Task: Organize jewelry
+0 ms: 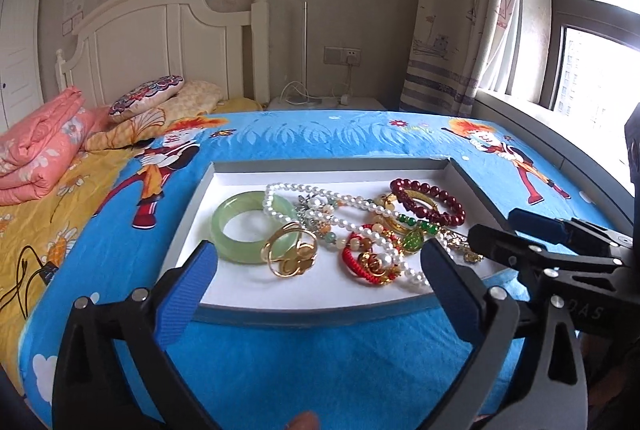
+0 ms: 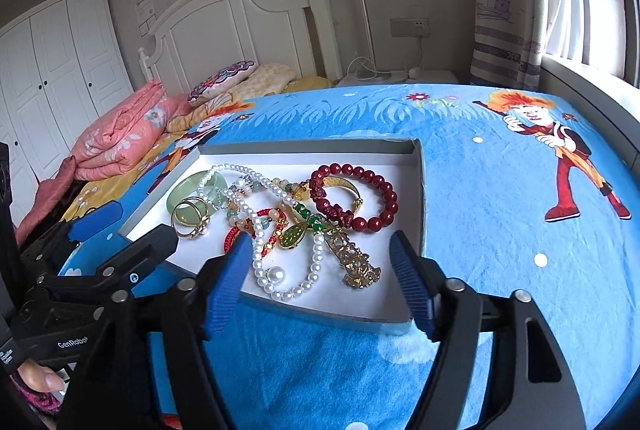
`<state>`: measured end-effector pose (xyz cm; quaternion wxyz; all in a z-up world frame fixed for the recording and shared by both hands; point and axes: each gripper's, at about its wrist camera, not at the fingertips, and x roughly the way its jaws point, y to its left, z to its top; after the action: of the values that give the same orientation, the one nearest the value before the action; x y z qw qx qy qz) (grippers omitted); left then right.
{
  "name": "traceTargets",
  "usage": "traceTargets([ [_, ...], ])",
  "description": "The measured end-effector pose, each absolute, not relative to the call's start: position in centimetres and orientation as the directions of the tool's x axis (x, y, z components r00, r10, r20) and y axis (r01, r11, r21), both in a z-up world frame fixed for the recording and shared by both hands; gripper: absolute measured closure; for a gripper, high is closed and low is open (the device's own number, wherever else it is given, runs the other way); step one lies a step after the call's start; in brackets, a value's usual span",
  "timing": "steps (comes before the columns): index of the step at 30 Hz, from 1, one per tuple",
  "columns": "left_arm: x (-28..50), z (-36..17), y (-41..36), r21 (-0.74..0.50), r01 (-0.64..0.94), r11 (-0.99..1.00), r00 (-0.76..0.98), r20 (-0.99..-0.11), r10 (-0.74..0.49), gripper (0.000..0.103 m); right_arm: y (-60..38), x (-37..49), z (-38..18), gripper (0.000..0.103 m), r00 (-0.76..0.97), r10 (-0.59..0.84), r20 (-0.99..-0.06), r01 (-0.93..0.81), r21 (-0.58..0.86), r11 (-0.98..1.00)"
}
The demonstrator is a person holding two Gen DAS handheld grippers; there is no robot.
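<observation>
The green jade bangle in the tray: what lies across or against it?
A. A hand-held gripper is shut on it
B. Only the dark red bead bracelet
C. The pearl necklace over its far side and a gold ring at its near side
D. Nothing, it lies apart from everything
C: the pearl necklace crosses the far side of the green jade bangle, and the gold ring overlaps its near side.

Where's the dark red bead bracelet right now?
The dark red bead bracelet lies in the tray's far right corner, overlapping a gold bangle; in the left wrist view it sits beyond the right gripper.
</observation>
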<state>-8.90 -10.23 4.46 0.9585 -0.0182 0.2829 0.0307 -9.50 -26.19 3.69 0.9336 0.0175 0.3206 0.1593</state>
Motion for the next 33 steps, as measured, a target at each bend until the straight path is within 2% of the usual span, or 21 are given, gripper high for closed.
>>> traceTargets([
  [3, -9.9, 4.2, -9.2, -0.024, -0.08, 0.997, 0.839, -0.542, 0.054, 0.002, -25.9, -10.6, 3.9, 0.017, 0.774, 0.253, -0.58, -0.228, 0.117, 0.967],
  [7, -10.6, 3.6, -7.8, -0.038, -0.114, 0.993, 0.835, -0.546, 0.075, 0.002, -25.0, -11.2, 3.9, 0.017, 0.785, 0.213, -0.582, -0.185, 0.107, 0.977],
  [16, -10.6, 3.0, -7.1, -0.067, -0.096, 0.993, 0.827, -0.561, 0.041, 0.002, -23.3, -11.4, 3.2, 0.017, 0.813, 0.054, -0.58, -0.093, -0.038, 0.995],
  [33, -10.8, 2.9, -7.5, -0.045, -0.084, 0.995, 0.829, -0.557, 0.045, 0.002, -24.0, -10.8, 2.6, 0.017, 0.792, 0.073, -0.606, -0.087, 0.007, 0.996],
])
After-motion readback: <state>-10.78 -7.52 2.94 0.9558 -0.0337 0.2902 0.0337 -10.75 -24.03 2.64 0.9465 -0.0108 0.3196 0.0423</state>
